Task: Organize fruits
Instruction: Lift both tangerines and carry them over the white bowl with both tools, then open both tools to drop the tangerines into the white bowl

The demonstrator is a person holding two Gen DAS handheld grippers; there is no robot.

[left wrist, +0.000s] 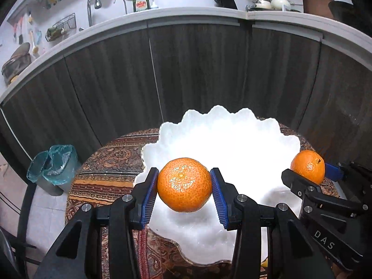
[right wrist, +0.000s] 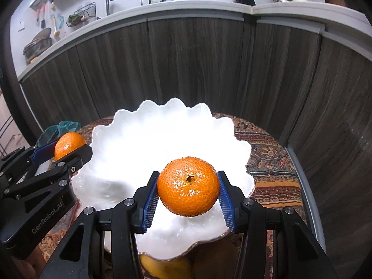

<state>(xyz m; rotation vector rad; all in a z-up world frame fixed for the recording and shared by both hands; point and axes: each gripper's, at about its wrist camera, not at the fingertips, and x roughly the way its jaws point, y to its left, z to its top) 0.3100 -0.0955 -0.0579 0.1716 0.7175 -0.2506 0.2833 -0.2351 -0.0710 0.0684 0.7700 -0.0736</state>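
My left gripper (left wrist: 184, 186) is shut on an orange tangerine (left wrist: 184, 184), held above the near left part of a white scalloped bowl (left wrist: 232, 139). My right gripper (right wrist: 188, 187) is shut on a second tangerine (right wrist: 188, 186), stem end up, over the near right part of the same bowl (right wrist: 162, 134). Each gripper shows in the other's view: the right one (left wrist: 309, 167) with its fruit (left wrist: 308, 166) at the bowl's right rim, the left one (right wrist: 67, 148) with its fruit (right wrist: 69, 147) at the left rim. The bowl's inside looks bare and very bright.
The bowl stands on a round table with a patterned cloth (left wrist: 104, 162). A yellow fruit (right wrist: 162, 267) and a brownish one (right wrist: 216, 258) lie under the bowl's near rim. Dark wood cabinet fronts (left wrist: 197, 74) rise behind; a lined bin (left wrist: 54, 167) stands at the left.
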